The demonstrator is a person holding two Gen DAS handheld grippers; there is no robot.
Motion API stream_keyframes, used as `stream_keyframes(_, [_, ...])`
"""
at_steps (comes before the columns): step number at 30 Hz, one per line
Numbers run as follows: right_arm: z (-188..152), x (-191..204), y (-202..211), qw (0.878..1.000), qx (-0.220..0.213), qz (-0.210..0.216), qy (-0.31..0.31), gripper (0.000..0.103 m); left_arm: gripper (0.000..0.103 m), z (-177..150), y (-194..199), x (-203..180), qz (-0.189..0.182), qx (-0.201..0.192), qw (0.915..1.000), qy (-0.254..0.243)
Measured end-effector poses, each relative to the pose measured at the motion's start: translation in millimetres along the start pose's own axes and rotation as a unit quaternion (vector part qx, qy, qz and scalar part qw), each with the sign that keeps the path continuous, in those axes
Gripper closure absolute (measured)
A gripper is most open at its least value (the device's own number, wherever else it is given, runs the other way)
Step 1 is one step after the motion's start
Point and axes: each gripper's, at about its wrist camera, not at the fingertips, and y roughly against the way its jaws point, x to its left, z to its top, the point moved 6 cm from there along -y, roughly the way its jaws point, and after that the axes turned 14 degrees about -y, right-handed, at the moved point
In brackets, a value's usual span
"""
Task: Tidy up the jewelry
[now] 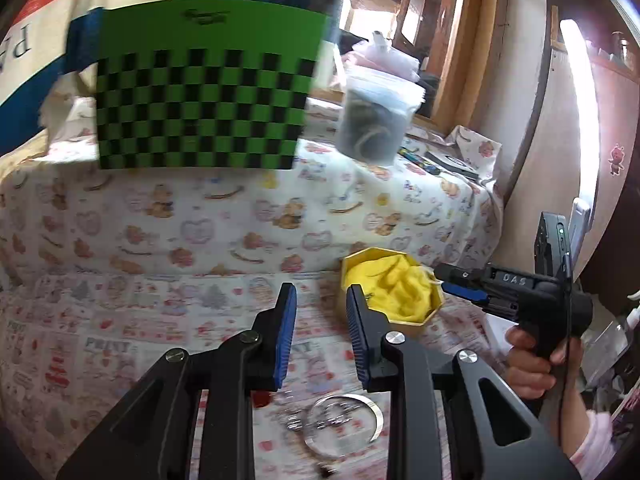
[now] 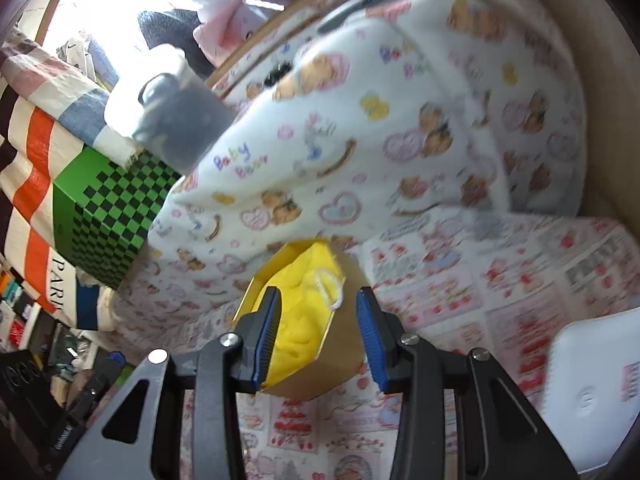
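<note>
Now, from left to right:
Checkered box: a green and black checkered box [image 1: 204, 96] stands at the back left of the tabletop [image 1: 120, 320], against a striped bag [image 1: 24, 60].
Left claw: the left claw [image 1: 322, 336] hangs released over the patterned cloth, nothing between its blue pads [image 1: 286, 340].
Jewelry: a silver bangle [image 1: 344, 424] lies on the cloth beneath the left claw, with small chain pieces [image 1: 296, 420] just beside it; blur hides their detail.
Jar: a clear lidded jar [image 1: 376, 120] of dark contents sits at the back, right of the checkered box.
Yellow box: an octagonal yellow box [image 1: 394, 294], lined with crumpled yellow cloth [image 2: 304, 312], sits open just right of the left claw's tip.
Right claw: the right claw [image 2: 318, 336], held in a hand [image 1: 536, 360], stands parted around the box's near edge; its pads do not press on it.
White object: a white object [image 2: 592, 392] lies at the far right.
</note>
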Motion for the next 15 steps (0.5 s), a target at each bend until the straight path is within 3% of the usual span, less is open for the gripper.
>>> stream_keyframes(3, [-8.3,4.9,-9.4,0.999,0.034,0.017,0.009,0.065,0.078,-10.9,6.6,23.3,0.029,-0.006,0.9994,0.017])
stream_keyframes(9, [-38.7,26.2,-27.4,0.992,0.108,0.048,0.039,0.066,0.078,-17.1,18.7,51.8,0.031,-0.010,0.9977,0.060])
stream_keyframes(11, [-49.0,34.8,-26.0,0.991,0.110,0.043,0.065,0.066,0.078,-14.2,23.1,51.3,0.037,-0.011,0.9979,0.053])
stream_keyframes(15, [-63.2,46.2,-13.1,0.991,0.063,-0.011,0.115,0.066,0.073,-10.3,32.1,43.3,0.067,0.000,0.9977,0.011])
